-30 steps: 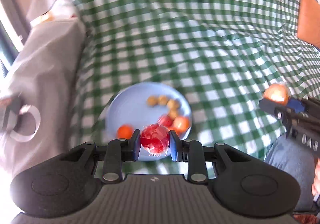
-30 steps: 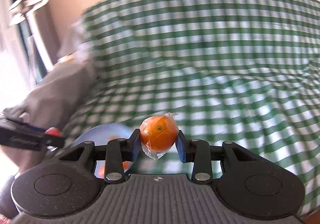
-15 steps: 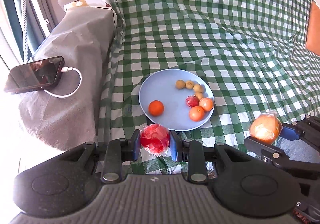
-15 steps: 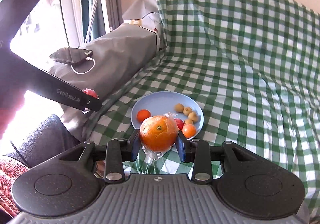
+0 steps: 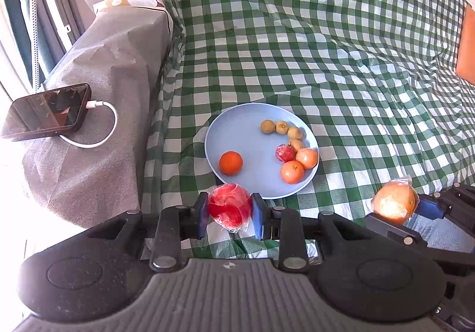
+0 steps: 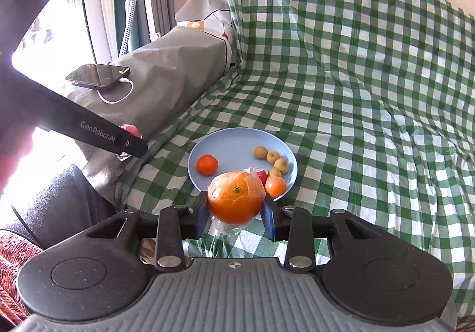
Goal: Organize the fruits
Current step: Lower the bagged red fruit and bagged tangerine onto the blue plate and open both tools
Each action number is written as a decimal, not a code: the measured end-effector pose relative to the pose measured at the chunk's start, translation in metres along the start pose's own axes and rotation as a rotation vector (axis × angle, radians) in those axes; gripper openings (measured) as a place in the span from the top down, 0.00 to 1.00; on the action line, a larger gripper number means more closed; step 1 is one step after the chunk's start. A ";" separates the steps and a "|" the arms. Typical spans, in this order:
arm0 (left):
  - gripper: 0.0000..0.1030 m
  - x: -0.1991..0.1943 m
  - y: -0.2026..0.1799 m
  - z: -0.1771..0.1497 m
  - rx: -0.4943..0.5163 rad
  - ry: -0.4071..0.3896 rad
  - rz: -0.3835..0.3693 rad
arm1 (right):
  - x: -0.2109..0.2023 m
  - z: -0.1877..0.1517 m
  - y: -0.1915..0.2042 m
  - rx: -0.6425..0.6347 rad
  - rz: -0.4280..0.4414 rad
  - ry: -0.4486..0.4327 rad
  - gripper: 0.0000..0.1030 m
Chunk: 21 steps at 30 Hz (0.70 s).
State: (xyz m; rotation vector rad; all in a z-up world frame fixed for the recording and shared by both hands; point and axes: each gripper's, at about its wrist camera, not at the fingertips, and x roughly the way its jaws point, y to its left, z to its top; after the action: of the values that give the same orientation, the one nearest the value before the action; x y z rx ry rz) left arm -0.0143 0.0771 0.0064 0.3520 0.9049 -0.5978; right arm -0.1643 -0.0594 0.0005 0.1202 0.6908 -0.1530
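Note:
A light blue plate (image 5: 246, 136) lies on the green checked cloth (image 5: 326, 50); it also shows in the right wrist view (image 6: 234, 142). It holds several small brown fruits (image 5: 282, 128), a small red fruit (image 5: 284, 153) and three small oranges (image 5: 230, 163). My left gripper (image 5: 229, 211) is shut on a plastic-wrapped red fruit (image 5: 229, 209), held above the plate's near edge. My right gripper (image 6: 235, 207) is shut on a plastic-wrapped orange (image 6: 236, 197), also visible in the left wrist view (image 5: 393, 203), held right of the plate.
A grey-covered armrest (image 5: 98, 100) on the left carries a black phone (image 5: 47, 111) with a white cable (image 5: 101, 121). An orange cushion (image 5: 466, 47) sits at the far right. A person's legs (image 6: 53, 201) are at the lower left of the right wrist view.
Both grippers have pulled back and up from the plate with their fruits still held. The plate now looks farther away and the views have steadied.

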 end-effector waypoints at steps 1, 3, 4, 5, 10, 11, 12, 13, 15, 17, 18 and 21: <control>0.68 0.002 0.000 0.001 0.001 0.001 0.001 | 0.001 0.000 -0.001 0.001 0.001 0.002 0.63; 0.68 0.005 -0.001 0.003 0.004 0.009 0.002 | 0.004 0.000 -0.001 0.004 0.003 0.008 0.63; 0.68 0.008 -0.002 0.004 0.004 0.014 0.004 | 0.006 0.000 -0.002 0.005 0.004 0.013 0.63; 0.68 0.010 -0.002 0.005 0.005 0.018 0.004 | 0.008 0.000 -0.003 0.006 0.005 0.018 0.63; 0.68 0.024 -0.002 0.013 0.009 0.041 0.009 | 0.021 0.005 -0.012 0.023 0.004 0.033 0.63; 0.68 0.027 -0.002 0.015 0.011 0.045 0.010 | 0.023 0.006 -0.013 0.024 0.004 0.034 0.63; 0.68 0.030 -0.002 0.017 0.013 0.048 0.011 | 0.027 0.007 -0.013 0.025 0.002 0.037 0.63; 0.68 0.034 -0.002 0.019 0.014 0.051 0.013 | 0.031 0.008 -0.014 0.026 0.002 0.040 0.63; 0.68 0.042 -0.002 0.025 0.018 0.059 0.016 | 0.039 0.010 -0.016 0.027 0.000 0.049 0.63; 0.68 0.052 -0.002 0.031 0.022 0.067 0.020 | 0.049 0.013 -0.018 0.026 -0.002 0.059 0.63; 0.68 0.058 -0.002 0.034 0.023 0.069 0.022 | 0.054 0.014 -0.020 0.024 -0.003 0.064 0.63; 0.68 0.076 -0.001 0.045 0.027 0.076 0.031 | 0.075 0.018 -0.024 0.020 -0.010 0.082 0.63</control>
State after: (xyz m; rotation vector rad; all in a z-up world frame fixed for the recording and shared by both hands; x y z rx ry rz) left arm 0.0488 0.0272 -0.0298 0.4143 0.9639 -0.5716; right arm -0.1005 -0.0938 -0.0346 0.1434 0.7720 -0.1650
